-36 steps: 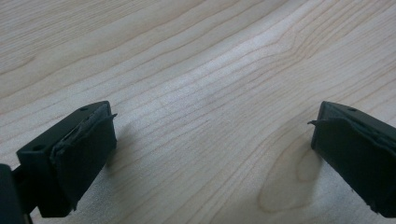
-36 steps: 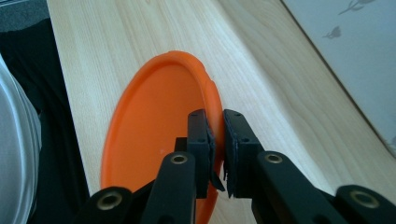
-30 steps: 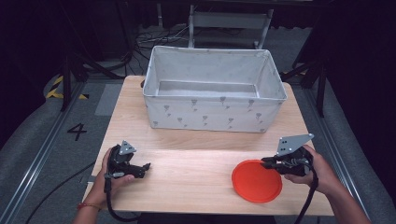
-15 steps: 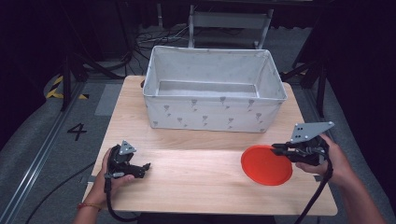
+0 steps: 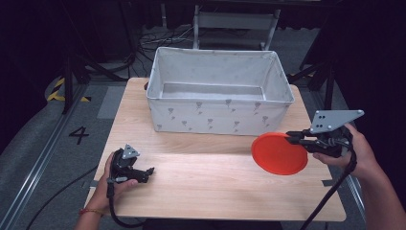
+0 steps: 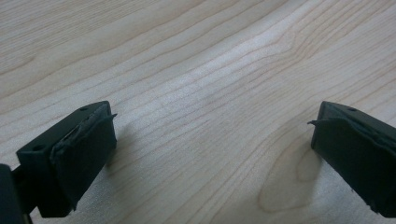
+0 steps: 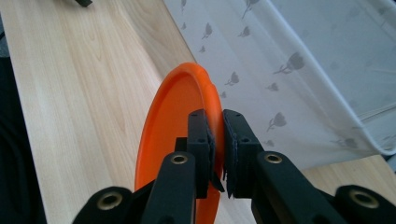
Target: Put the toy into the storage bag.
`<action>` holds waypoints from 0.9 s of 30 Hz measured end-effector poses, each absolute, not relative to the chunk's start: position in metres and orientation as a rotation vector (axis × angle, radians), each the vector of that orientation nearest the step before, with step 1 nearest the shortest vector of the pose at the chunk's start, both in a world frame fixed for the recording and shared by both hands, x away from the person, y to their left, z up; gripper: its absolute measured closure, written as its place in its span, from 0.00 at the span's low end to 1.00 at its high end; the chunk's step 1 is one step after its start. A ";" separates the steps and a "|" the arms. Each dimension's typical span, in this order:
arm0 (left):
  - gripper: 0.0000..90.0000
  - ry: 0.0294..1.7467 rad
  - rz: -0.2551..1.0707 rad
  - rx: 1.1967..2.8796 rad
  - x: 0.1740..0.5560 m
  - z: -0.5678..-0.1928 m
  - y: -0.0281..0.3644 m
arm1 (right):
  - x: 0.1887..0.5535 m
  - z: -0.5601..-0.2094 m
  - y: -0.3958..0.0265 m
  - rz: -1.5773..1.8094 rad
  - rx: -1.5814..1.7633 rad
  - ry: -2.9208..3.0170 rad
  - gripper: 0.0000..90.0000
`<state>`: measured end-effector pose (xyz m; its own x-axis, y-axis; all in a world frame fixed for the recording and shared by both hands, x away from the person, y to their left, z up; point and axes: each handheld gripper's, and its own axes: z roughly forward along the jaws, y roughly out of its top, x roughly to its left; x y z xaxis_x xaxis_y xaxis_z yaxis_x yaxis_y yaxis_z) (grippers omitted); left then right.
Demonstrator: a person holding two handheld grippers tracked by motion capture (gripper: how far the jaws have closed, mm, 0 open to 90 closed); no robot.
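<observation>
An orange plate (image 5: 279, 153) hangs above the table's right side, in front of the basket's right corner. My right gripper (image 5: 292, 138) is shut on its right rim and holds it clear of the wood. Seen from the right gripper view, the plate (image 7: 173, 135) stands on edge with its rim pinched between the two black jaws of that gripper (image 7: 217, 133). My left gripper (image 5: 149, 171) rests low on the table at the front left, its jaws wide apart. In the left gripper view, nothing but bare wood lies between the fingers (image 6: 79, 154) of this gripper (image 6: 212, 140).
A white fabric basket (image 5: 220, 115) with a small flower print stands at the back middle of the wooden table (image 5: 206, 191); its inside looks bare. In the right gripper view its printed wall (image 7: 289, 70) is close beside the plate. Dark floor, cables and a stand surround the table.
My right gripper has lifted the orange plate off the table and carried it up and toward the basket. The left gripper has stayed where it was.
</observation>
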<state>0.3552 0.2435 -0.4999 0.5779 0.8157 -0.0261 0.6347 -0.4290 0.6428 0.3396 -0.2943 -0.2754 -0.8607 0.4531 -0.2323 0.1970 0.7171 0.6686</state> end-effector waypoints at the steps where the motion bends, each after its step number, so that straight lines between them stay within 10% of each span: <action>1: 0.00 1.152 0.388 2.198 0.355 -0.500 0.243 | 0.342 -0.271 -0.295 0.927 0.507 2.529 0.92; 27: 0.00 1.146 0.391 2.200 0.355 -0.500 0.245 | 0.366 -0.199 -0.290 0.945 0.469 2.422 0.92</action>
<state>0.3548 0.2448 -0.5000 0.5799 0.8144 -0.0225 0.6308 -0.4313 0.6451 0.3661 -0.2900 -0.1992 -0.8186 0.4770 -0.3199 0.1342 0.7005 0.7010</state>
